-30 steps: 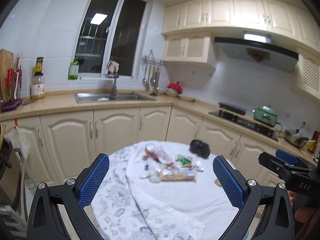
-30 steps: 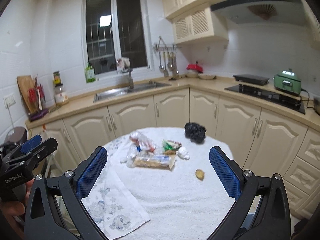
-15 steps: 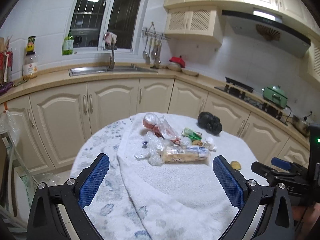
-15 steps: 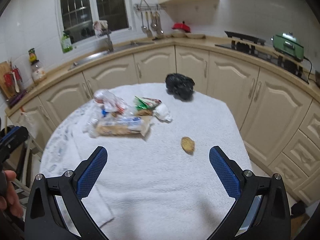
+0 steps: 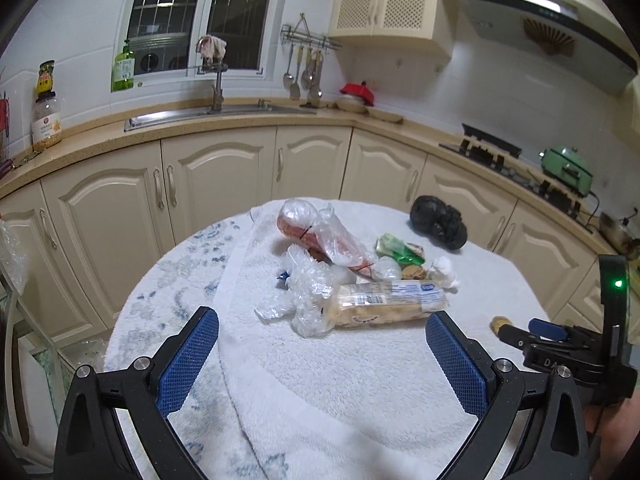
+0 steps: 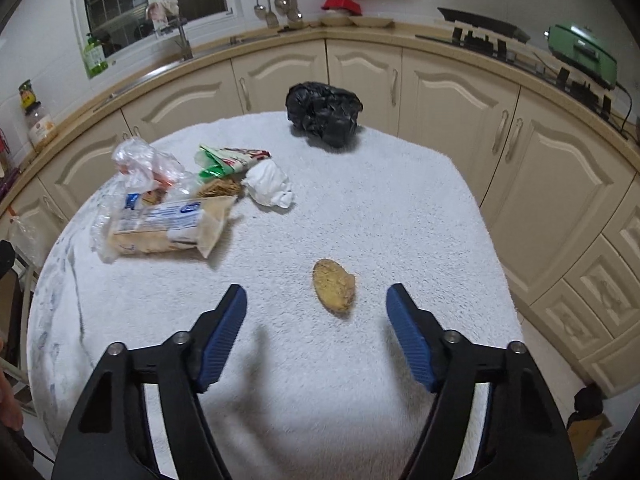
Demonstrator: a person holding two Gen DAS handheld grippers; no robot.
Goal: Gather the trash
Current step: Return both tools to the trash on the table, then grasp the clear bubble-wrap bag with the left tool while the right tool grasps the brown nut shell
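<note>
Jaws of the right gripper (image 6: 316, 300), just narrowing, flank a brown scrap (image 6: 334, 285) untouched; left gripper (image 5: 322, 332) spread wide.

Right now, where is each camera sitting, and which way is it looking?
Left wrist view: sits on the left gripper, looks across the round table at the wrapper pile; its two blue-padded fingers show, jaws wide, and the right gripper at the right edge.
Right wrist view: sits on the right gripper, tilted down at the brown scrap; its jaws have just been closing, nothing between them yet.
Both share: the pile, the scrap, the black bag, the sink counter.
</note>
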